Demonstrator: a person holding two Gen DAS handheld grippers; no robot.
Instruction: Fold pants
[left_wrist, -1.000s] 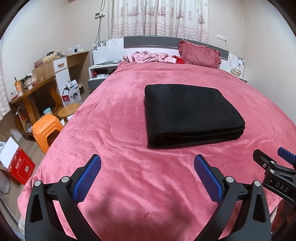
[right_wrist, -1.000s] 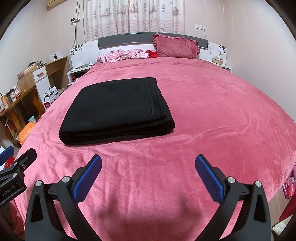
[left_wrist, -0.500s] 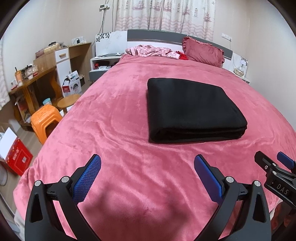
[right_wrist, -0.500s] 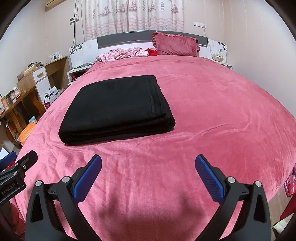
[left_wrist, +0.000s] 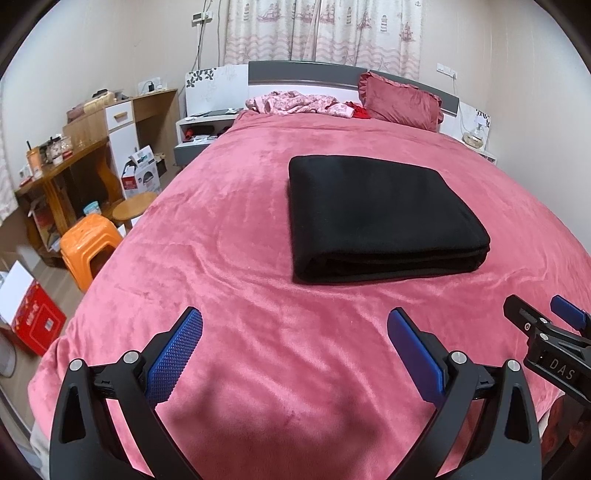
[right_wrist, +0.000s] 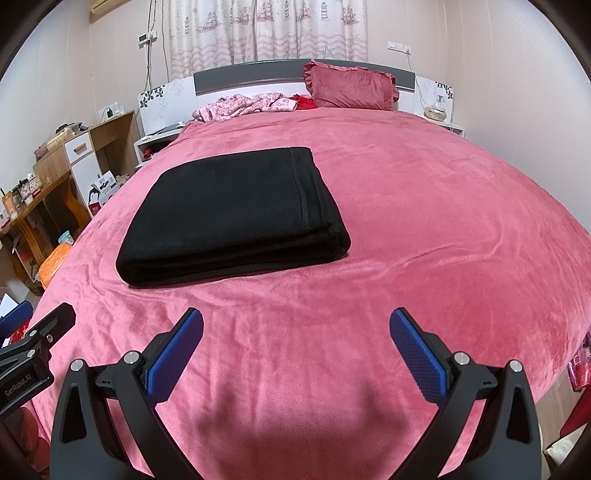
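We hold both tools low over the foot edge of the bed (left_wrist: 229, 229); the left tool (left_wrist: 295, 345) is spread wide with nothing between its blue pads, and the right tool (right_wrist: 295, 345) is spread just as wide and equally empty. The black pants (left_wrist: 373, 210) lie ahead of us toward the headboard, near the middle of the bed, already stacked into a squarish, layered packet that rests flat on the pink cover; neither tool touches it.

From the left tool the packet sits ahead and to the right; from the right tool it sits ahead and to the left, so it lies between our two hands, and we cannot say which is nearer. Its thick rounded fold faces the foot edge, and its long axis seems to run across the bed, parallel to that edge, though the fisheye makes this hard to judge; a stitched hem shows along its right side in the right wrist view.

We judge the folding essentially done; any further move would be a reach straight forward to that near fold.
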